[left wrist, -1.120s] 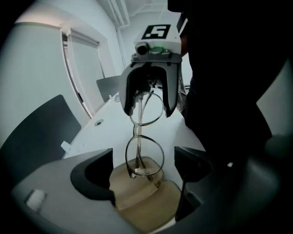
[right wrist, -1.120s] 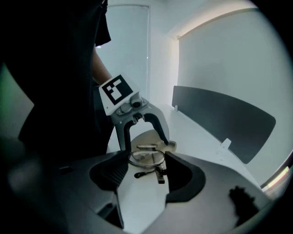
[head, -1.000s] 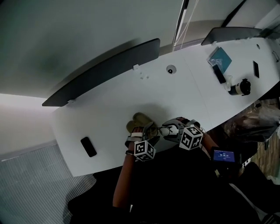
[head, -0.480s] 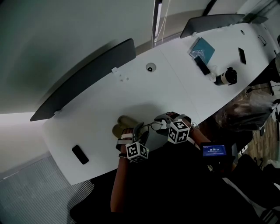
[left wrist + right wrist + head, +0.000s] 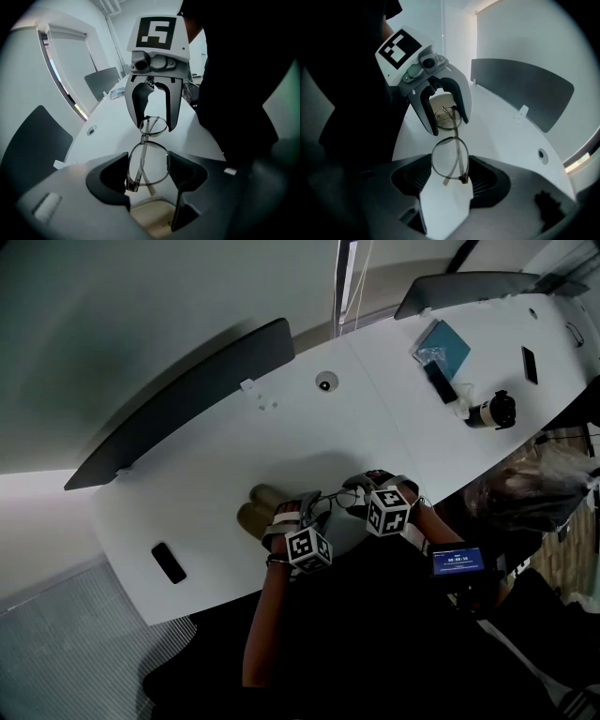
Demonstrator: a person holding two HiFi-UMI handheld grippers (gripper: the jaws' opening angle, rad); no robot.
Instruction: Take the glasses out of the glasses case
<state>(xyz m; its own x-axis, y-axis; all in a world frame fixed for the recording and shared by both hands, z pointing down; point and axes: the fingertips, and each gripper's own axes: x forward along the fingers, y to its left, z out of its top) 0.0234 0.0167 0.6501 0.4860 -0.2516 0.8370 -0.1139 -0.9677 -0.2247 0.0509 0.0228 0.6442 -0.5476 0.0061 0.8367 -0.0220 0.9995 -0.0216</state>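
Glasses: off the desk, just beside the case, on the side towards the person; slung between the two tools, one lens in each.
Look of the glasses: thin metal frame, round clear lenses, slim bridge; the arms appear folded behind the lenses. A light, springy thing that would bend easily.
Left tool: on the end of the glasses nearer the case. Its jaws have just been closing and now stand at a middling width, pads against the rim of one lens.
Right tool: on the end farther from the case, jaws narrowed onto the rim of the other lens.
Step in hand: judged as carrying the glasses away from the case, which looks already emptied.
Doing it well: keep both tools moving together so the bridge is neither pulled nor twisted; press on the rims no harder than needed; lower level, clear of the case.
Case: tan, seemingly open in two halves, lying flat.
Desk: white, carrying the case.
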